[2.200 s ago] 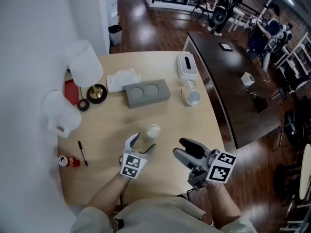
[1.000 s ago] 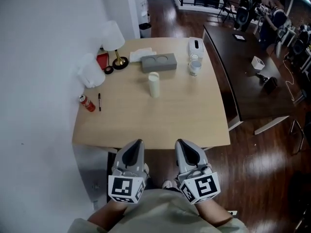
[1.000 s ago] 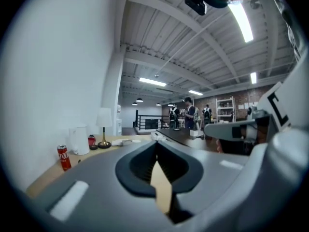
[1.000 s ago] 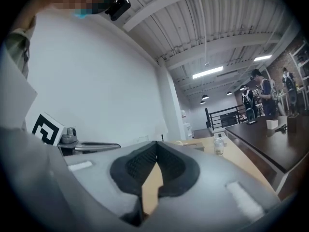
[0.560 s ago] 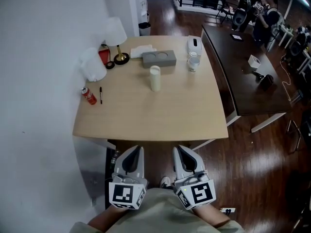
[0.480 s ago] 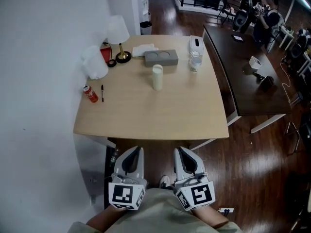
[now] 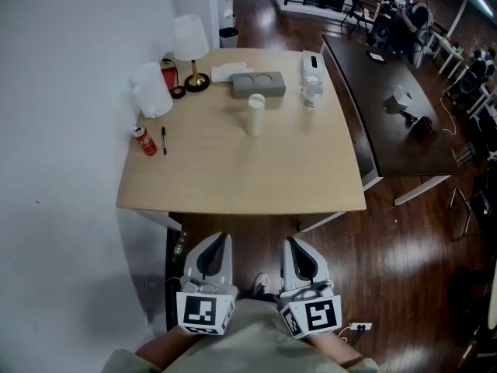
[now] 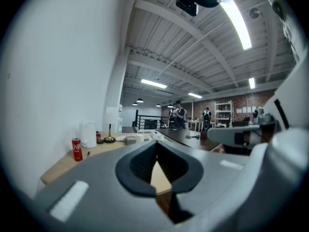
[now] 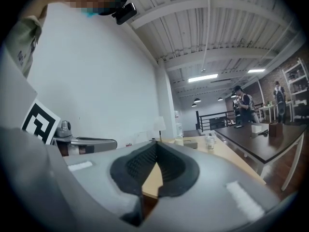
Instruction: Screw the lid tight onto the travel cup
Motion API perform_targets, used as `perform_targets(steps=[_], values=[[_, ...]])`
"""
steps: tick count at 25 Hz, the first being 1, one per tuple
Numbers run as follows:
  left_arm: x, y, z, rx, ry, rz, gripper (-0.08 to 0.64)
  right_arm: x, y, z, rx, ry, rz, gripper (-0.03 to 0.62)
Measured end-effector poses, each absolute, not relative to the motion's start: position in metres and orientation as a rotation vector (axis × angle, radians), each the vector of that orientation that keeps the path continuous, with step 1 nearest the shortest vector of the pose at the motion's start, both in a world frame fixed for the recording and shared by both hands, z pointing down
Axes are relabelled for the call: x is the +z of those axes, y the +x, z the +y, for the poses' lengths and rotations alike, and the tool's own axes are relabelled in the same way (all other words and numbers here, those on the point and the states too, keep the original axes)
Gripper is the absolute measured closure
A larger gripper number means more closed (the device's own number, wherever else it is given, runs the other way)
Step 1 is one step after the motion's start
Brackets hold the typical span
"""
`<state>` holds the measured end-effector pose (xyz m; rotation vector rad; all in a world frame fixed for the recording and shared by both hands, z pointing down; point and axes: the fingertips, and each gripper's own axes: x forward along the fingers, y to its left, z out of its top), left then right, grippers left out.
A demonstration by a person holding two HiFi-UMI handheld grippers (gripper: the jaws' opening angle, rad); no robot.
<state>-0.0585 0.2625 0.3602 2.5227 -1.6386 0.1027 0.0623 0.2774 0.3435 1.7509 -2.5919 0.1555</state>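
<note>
The person stands back from the pale wooden worktop (image 7: 256,177), both arms drawn in close to the body. The left tongs (image 7: 218,240) and the right tongs (image 7: 294,244) sit side by side below the worktop's near edge, above the dark wood floor, both aimed forward. Each pair is pressed together, the ribbed dark pads meeting at the tip with nothing caught between them.

The travel cup (image 7: 255,118), cream-coloured, stands upright towards the far middle of the worktop, well apart from both tongs, with its lid (image 7: 255,99) sitting on top. From here I cannot tell how tightly the lid sits.

Just behind the cup lies a grey block (image 7: 258,85) with two round hollows. To the left, by the wall, stand a lamp (image 7: 190,41) with a white shade and a white jug (image 7: 151,92). Nearer along that edge are a red can (image 7: 144,141) and a black pen (image 7: 164,140), just beside each other. At the far right corner are a white tissue box (image 7: 312,63) and a small glass (image 7: 313,94).

Beyond the worktop's right side runs a long dark table (image 7: 380,130).
</note>
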Motion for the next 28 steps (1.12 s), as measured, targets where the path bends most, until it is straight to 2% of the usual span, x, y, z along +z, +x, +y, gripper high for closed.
perform_targets(steps=[28], values=[[0.385,-0.079,0.259,0.093,2.508,-1.578,0.557,0.360,0.069,0.276,0.224,1.755,-2.584,0.594]])
